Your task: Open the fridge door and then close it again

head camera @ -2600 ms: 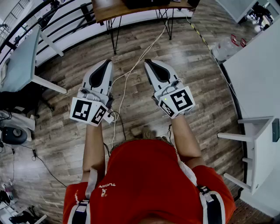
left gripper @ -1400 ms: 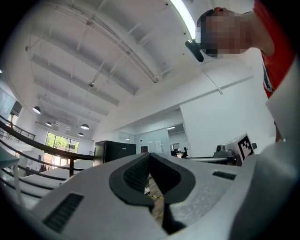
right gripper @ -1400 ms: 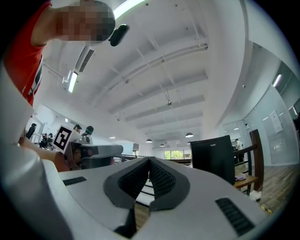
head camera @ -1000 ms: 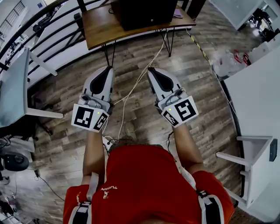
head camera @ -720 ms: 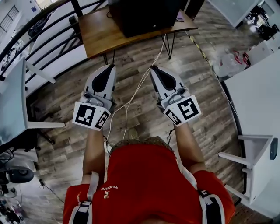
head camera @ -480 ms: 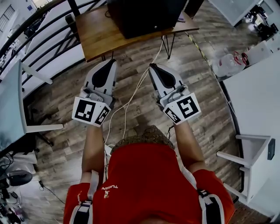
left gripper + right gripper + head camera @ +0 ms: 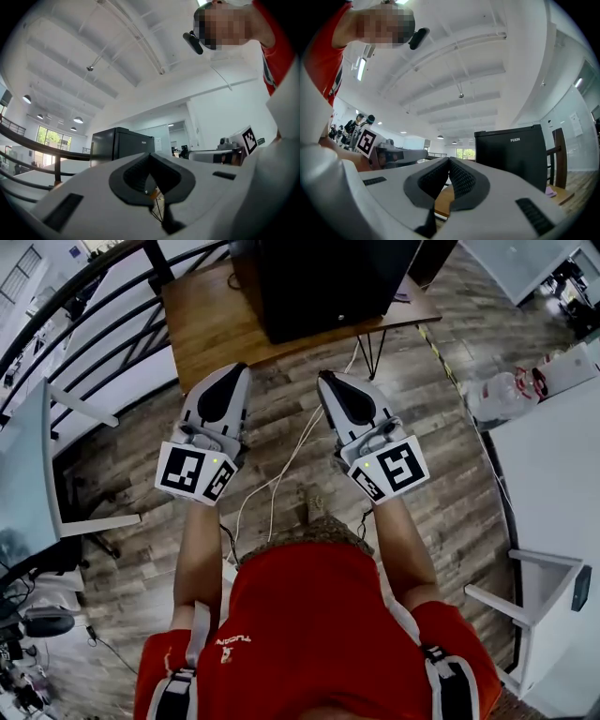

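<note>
A black mini fridge (image 7: 328, 282) stands with its door closed on a wooden table (image 7: 202, 329) at the top of the head view. My left gripper (image 7: 232, 373) and right gripper (image 7: 327, 381) are held side by side over the wood floor. Both point at the table, short of its edge, and both are shut and empty. In the left gripper view the fridge (image 7: 121, 146) shows beyond the shut left gripper (image 7: 150, 157). In the right gripper view the fridge (image 7: 513, 152) fills the right behind the shut right gripper (image 7: 449, 161).
A white cable (image 7: 281, 465) runs over the floor to the table. A white table (image 7: 553, 437) lies at the right with a plastic bag (image 7: 506, 390) beside it. At the left there are a pale desk (image 7: 28, 474) and a dark railing (image 7: 84, 296).
The person has walked toward the table: the fridge and the table have come nearer and lower in the head view. Both grippers stay shut, side by side.
</note>
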